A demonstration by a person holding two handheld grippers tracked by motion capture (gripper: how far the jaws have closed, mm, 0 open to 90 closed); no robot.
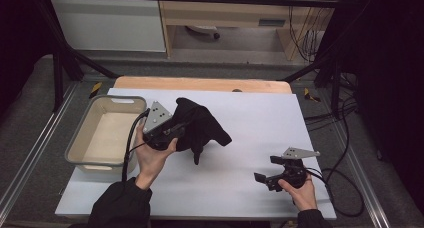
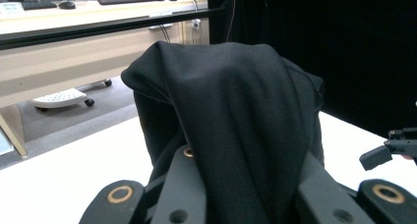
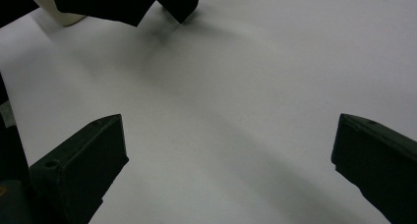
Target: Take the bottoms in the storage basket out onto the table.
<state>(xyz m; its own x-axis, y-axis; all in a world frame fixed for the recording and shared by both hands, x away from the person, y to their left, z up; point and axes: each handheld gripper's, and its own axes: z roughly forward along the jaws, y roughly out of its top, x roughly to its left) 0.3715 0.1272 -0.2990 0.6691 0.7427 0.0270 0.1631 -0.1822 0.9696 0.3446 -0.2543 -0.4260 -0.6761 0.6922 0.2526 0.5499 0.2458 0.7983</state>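
A black cloth [image 1: 202,125] hangs bunched from my left gripper [image 1: 179,129], a little above the white table [image 1: 250,118] and just right of the bin. In the left gripper view the cloth [image 2: 231,106] drapes over and between the jaws, and my left gripper [image 2: 246,184] is shut on it. My right gripper [image 1: 266,169] rests low near the table's front right, held by a hand. Its jaws stand wide apart over bare white surface, with nothing between them [image 3: 231,155]. A corner of the cloth [image 3: 113,3] hangs at the top of the right gripper view.
A beige plastic bin [image 1: 80,138] sits at the table's left edge, with nothing showing inside it. Cables trail off the right side of the table. A wooden strip [image 1: 200,83] runs along the far edge, and black frame bars stand beyond it.
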